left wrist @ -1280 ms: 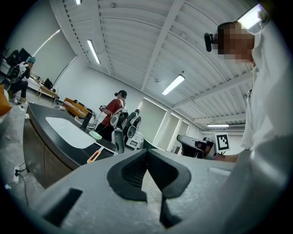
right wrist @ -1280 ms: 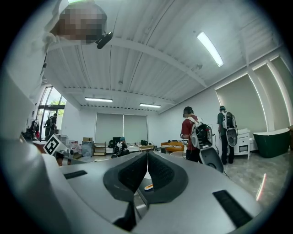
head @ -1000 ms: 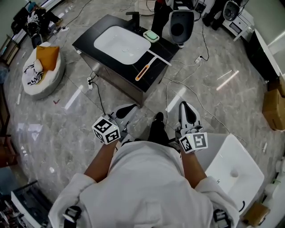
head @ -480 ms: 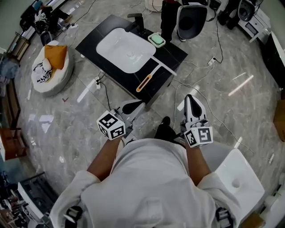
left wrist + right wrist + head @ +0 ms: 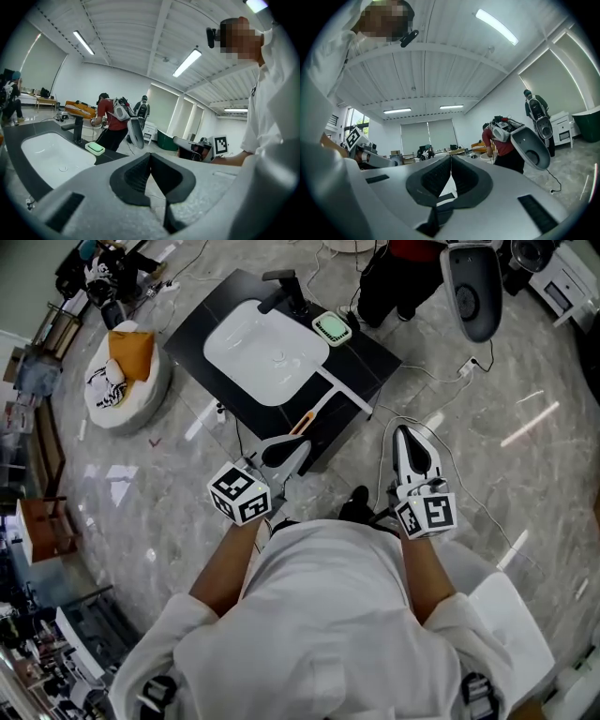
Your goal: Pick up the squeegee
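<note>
The squeegee (image 5: pixel 302 419), with an orange handle and a white blade, lies on the near right part of the black counter (image 5: pixel 370 360), beside the white sink (image 5: pixel 262 343). My left gripper (image 5: pixel 281 452) is shut and empty, its tip just short of the counter's near edge, a little below the orange handle. My right gripper (image 5: pixel 410 441) is also shut and empty, over the floor to the right of the counter. In the left gripper view the closed left gripper (image 5: pixel 150 155) points over the sink (image 5: pixel 47 150); the squeegee is hidden there. The right gripper (image 5: pixel 451 157) faces into the room.
A green soap dish (image 5: pixel 331 328) and a black faucet (image 5: pixel 284 287) sit on the counter's far side. Cables (image 5: pixel 441 381) run across the marble floor. A round cushion bed (image 5: pixel 127 371) lies at left, a white toilet bowl (image 5: pixel 476 287) at top right, with people beyond.
The counter and squeegee have come nearer in the head view. Both grippers moved forward toward it, and the left tip now nearly reaches its edge. Jaws stayed shut.
</note>
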Tool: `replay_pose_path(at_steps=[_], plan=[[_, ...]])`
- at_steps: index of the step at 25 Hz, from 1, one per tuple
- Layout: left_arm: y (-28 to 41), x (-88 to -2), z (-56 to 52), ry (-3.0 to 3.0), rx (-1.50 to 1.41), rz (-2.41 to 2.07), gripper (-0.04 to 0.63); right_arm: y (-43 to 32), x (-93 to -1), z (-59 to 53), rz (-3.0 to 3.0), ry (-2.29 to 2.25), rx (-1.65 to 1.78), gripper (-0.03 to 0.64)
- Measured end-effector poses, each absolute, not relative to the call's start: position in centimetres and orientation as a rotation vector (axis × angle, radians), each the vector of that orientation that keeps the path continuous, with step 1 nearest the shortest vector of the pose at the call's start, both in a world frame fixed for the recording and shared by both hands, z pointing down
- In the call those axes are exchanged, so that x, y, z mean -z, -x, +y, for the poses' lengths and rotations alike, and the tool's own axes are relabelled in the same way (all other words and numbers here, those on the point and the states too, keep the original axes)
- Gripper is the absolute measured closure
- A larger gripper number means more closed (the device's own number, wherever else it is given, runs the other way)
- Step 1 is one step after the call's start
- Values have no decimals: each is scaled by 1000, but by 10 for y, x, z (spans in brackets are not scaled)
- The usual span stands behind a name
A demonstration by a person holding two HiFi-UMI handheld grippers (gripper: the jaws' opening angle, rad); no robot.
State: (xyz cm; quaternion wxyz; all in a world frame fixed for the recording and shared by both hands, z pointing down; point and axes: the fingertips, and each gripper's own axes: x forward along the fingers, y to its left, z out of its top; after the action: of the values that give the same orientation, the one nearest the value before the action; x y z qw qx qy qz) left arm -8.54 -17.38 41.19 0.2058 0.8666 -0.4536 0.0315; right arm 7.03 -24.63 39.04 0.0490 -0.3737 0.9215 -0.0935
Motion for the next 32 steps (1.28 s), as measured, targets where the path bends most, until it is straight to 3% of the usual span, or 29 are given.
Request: replay_pose_path(at_steps=[18, 21, 32], plan=[[98, -469, -275, -2285, -532, -1185, 577, -67, -429, -307, 2823, 1089, 395, 601], [102, -478, -282, -2261, -585, -1135, 537, -67, -425, -310, 2793, 1142, 394, 601], [114, -530, -313, -2167, -812, -1005, 485, -73, -441, -322, 2755, 1319, 428, 601]])
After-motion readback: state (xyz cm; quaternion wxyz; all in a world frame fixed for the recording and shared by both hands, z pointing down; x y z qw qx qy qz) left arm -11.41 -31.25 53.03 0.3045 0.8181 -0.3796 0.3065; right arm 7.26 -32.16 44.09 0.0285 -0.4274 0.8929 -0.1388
